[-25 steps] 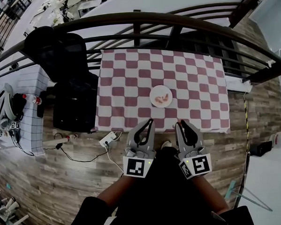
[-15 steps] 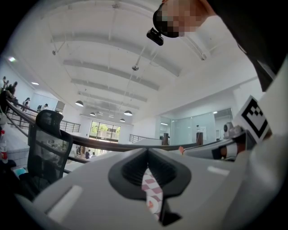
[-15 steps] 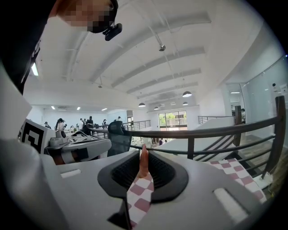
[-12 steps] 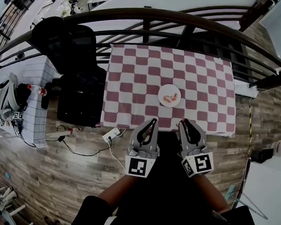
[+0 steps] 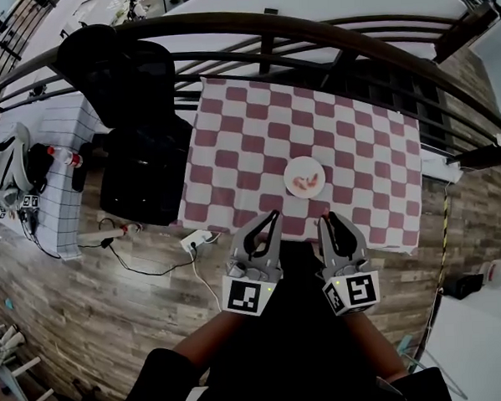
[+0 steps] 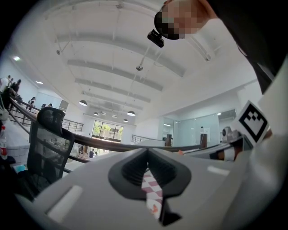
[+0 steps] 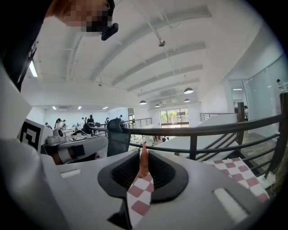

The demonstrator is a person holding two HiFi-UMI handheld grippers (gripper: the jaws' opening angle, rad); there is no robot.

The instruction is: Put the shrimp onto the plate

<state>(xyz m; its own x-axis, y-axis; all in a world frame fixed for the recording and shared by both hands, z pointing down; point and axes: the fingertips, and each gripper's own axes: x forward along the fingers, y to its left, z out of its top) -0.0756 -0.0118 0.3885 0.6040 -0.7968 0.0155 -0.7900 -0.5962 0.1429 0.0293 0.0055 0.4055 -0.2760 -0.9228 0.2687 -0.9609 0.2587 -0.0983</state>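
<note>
A white plate (image 5: 287, 169) with pink shrimp (image 5: 306, 183) on it sits on the red-and-white checked table (image 5: 248, 145), near the front edge. My two grippers hover side by side just in front of that edge. The left gripper (image 5: 273, 214) (image 6: 150, 182) has its jaws together with nothing between them; only the checked cloth shows through the slit. My right gripper (image 5: 325, 218) (image 7: 143, 167) is shut on a small orange-pink shrimp (image 7: 143, 160) that stands up between its tips. The plate lies a little beyond the two grippers, between them.
A dark metal railing (image 5: 308, 29) curves behind the table. Two black office chairs (image 5: 118, 77) stand to the table's left, beside a white-covered side table (image 5: 60, 159) with gear and bottles. A power strip (image 5: 196, 239) with cables lies on the wooden floor.
The head view has shifted, so the table and plate now sit further right in it. Both grippers stay side by side at the table's front edge with their jaws unchanged.
</note>
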